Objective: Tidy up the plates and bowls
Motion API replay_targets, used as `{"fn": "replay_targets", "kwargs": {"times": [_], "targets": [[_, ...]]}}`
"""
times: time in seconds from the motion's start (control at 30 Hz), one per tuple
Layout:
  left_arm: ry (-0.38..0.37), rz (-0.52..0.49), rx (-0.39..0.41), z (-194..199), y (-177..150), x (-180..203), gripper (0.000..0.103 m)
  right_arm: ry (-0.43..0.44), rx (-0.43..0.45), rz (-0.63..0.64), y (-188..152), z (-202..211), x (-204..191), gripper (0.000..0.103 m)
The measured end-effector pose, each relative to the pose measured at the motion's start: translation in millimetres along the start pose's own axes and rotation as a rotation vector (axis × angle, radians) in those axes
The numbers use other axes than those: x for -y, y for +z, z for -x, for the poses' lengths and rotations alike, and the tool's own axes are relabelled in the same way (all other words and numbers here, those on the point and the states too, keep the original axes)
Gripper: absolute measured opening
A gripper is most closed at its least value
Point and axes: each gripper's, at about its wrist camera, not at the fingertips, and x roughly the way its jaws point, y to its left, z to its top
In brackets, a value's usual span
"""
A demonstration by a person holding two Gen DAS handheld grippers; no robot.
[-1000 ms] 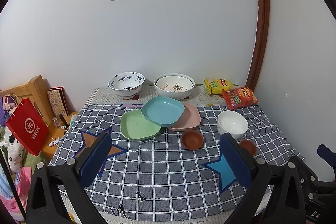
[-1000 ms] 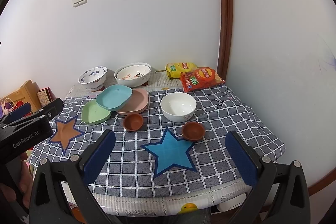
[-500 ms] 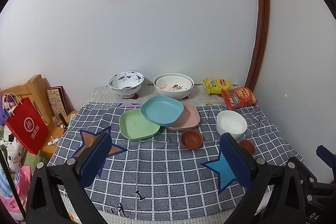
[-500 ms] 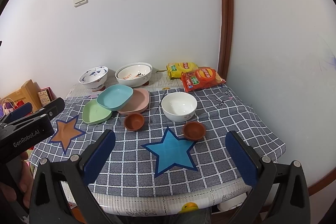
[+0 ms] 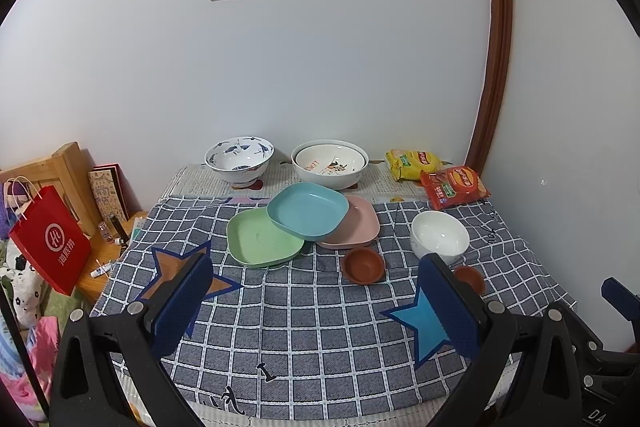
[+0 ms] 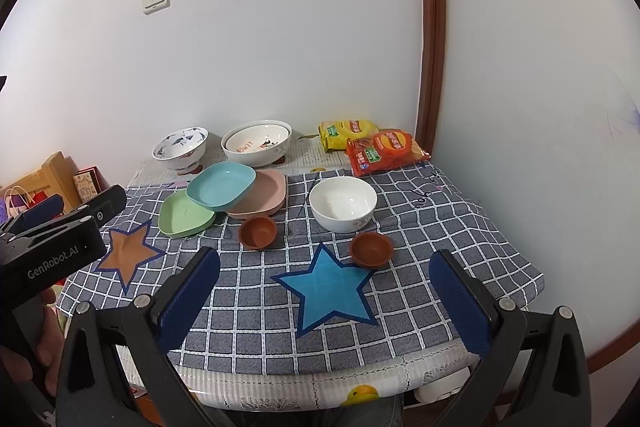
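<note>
While both grippers' jaws gape wide, empty, blue plate [image 5: 307, 211] overhangs green plate [image 5: 260, 239].

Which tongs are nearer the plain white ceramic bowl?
Right. The white ceramic bowl sits ahead between the right tongs fingers; from the left tongs it lies off to their right side.
</note>
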Motion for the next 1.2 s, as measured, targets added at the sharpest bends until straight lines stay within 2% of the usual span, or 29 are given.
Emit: {"fn": "replay_targets", "kwargs": {"times": [1.2], "targets": [[0.0, 0.0, -0.003, 1.3, 0.2, -1.4, 0.103, -0.002, 0.016, -0.01, -2.5, 4.3, 0.0, 0.103]]}}
